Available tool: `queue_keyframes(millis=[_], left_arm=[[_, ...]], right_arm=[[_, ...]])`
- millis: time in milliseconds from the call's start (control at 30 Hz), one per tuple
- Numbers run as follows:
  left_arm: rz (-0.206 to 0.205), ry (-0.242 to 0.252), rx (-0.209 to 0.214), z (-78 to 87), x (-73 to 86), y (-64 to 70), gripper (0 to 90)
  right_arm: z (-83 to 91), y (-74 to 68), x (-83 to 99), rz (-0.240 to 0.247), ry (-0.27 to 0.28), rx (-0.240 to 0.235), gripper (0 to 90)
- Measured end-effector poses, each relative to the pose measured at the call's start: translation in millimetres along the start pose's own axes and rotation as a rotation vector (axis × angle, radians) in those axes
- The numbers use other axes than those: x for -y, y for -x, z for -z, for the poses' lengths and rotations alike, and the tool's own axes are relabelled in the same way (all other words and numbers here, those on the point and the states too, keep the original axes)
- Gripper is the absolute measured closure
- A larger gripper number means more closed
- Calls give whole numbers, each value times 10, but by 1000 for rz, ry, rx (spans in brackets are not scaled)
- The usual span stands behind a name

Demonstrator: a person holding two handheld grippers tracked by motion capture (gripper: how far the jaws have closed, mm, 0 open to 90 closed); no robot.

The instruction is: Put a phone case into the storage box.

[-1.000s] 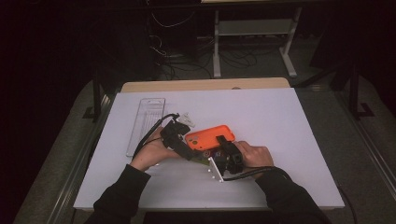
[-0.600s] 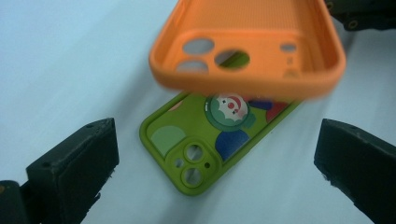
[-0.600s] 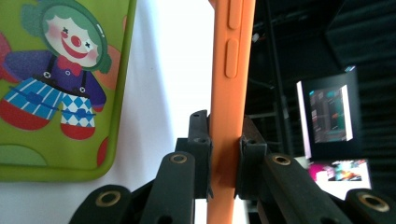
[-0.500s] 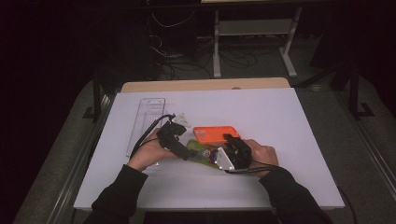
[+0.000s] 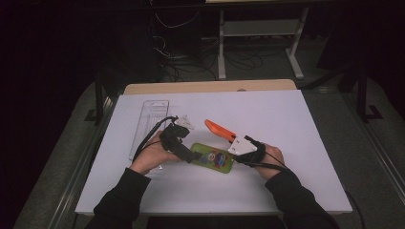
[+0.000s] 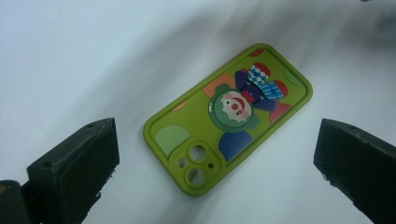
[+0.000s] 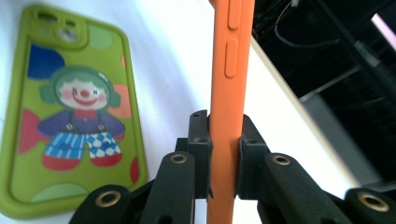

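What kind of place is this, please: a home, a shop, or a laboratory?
Most likely a laboratory or recording workspace, not a home. A white table stands alone in a dark room, loose cables lie on the floor behind it beside a metal stand, and the person works with hand-held tongs on phone cases.

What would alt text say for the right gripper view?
Two black jaws of the right gripper pinch an orange phone case edge-on, upright. To its left a green clown phone case lies flat on the white table.

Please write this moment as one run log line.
left hand-held gripper: open over green case | right hand-held gripper: shut on orange case
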State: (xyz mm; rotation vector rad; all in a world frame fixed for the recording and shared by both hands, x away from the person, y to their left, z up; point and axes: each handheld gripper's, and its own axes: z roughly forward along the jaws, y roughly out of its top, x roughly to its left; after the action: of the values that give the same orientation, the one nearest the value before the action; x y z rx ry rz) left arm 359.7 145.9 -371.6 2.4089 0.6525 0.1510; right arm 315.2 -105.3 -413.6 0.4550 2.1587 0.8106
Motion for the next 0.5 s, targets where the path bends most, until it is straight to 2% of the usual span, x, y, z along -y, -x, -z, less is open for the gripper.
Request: queue_keyframes(millis=[33, 67, 133, 300, 500], left_arm=[[-1, 1, 0, -1, 0, -2, 0], [14, 5, 3, -3, 2, 6, 0], [34, 19, 6, -13, 3, 14, 0], [28, 16, 3, -10, 1, 6, 0], [24, 21, 1, 8, 0, -10, 0]], right_arm=[[3, 21, 6, -29, 4, -14, 786], [10, 46, 14, -96, 14, -37, 786], [15, 100, 35, -157, 25, -63, 786], [23, 212, 95, -345, 49, -143, 786], [6, 350, 183, -502, 61, -222, 786]])
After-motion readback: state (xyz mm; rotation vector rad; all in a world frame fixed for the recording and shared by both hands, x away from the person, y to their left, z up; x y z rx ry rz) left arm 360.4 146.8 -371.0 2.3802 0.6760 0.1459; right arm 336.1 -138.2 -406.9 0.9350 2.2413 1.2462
